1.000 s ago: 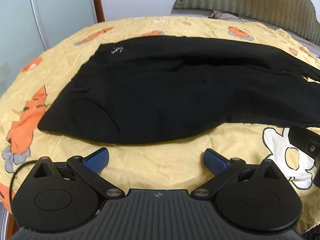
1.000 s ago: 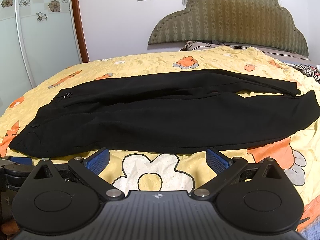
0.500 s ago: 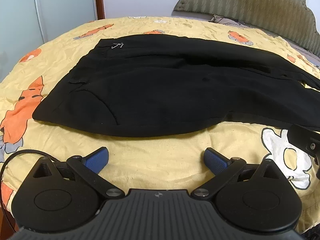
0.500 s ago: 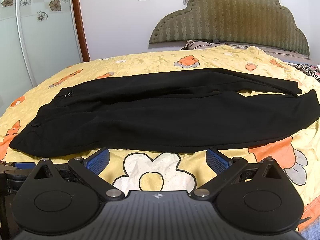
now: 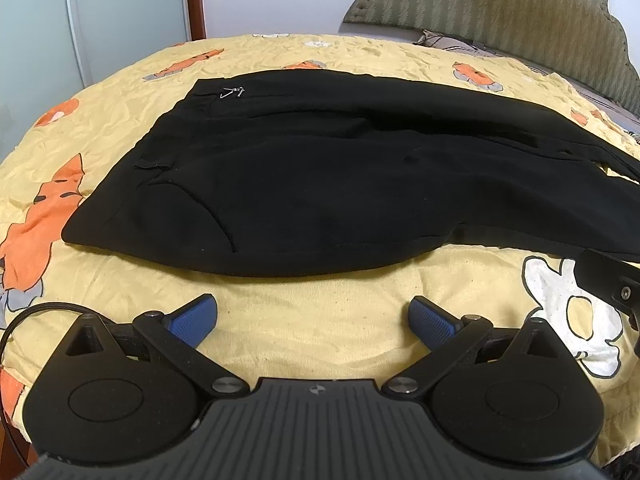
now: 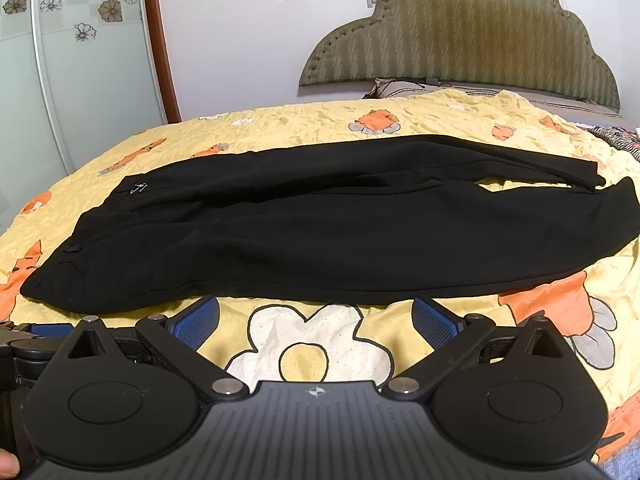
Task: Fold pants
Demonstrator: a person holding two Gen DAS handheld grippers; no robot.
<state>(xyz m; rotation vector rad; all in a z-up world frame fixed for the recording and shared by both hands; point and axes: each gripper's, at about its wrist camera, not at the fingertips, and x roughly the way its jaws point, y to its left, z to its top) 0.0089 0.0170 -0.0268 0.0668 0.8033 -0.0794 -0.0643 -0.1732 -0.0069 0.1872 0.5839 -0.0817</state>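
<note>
Black pants (image 5: pixel 320 184) lie flat on a yellow bedspread (image 5: pixel 304 312), waistband to the left, legs running right. In the right wrist view the pants (image 6: pixel 320 236) span the bed, folded lengthwise with one leg over the other, cuffs at the right. My left gripper (image 5: pixel 312 318) is open and empty, just in front of the pants' near edge at the hip. My right gripper (image 6: pixel 314 318) is open and empty, in front of the near edge at mid-leg. The right gripper's body (image 5: pixel 608 280) shows at the right edge of the left wrist view.
The bedspread (image 6: pixel 320 344) has orange and white cartoon prints. A padded olive headboard (image 6: pixel 460 44) stands at the far right end. A sliding wardrobe door (image 6: pixel 80 60) with a wooden frame stands to the left. A striped cloth (image 6: pixel 616 140) lies at the far right.
Both grippers have risen and drawn back a little, so more of the pants and room shows. The pants have not moved. Both grippers stay open.
</note>
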